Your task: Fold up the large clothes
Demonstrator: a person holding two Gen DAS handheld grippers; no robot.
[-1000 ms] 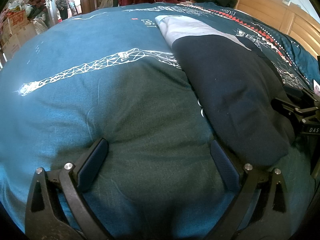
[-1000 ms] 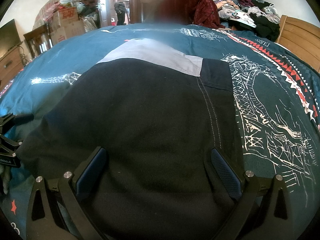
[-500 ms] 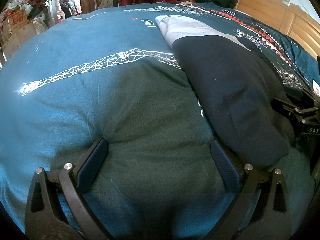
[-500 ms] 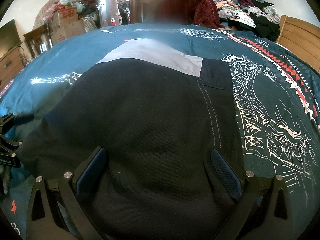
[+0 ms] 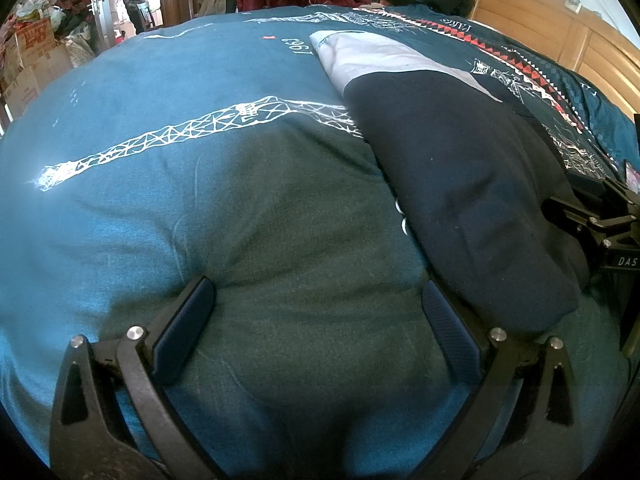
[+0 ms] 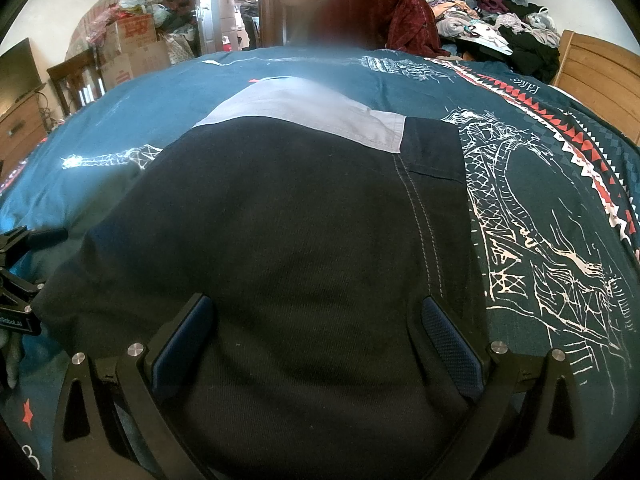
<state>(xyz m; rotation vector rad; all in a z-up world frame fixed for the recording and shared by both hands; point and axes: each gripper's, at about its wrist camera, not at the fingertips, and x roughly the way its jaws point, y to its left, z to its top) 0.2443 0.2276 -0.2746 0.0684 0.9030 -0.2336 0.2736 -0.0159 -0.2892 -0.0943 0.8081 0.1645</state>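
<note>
My left gripper [image 5: 318, 320] is spread wide and holds nothing, its fingers over the bare teal bedspread [image 5: 180, 200]; the dark folded garment [image 5: 472, 200] lies just to its right. My right gripper [image 6: 318, 328] is also released, fingers apart over that same garment [image 6: 300, 240], whose grey panel [image 6: 312, 116] sits ahead at the far end

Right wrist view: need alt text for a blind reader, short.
A folded dark navy garment with a light grey panel at its far end lies on a teal printed bedspread, filling most of the frame. The open right gripper sits over its near edge, holding nothing. Part of the left gripper shows at the left edge; piled clothes lie beyond the bed.
</note>
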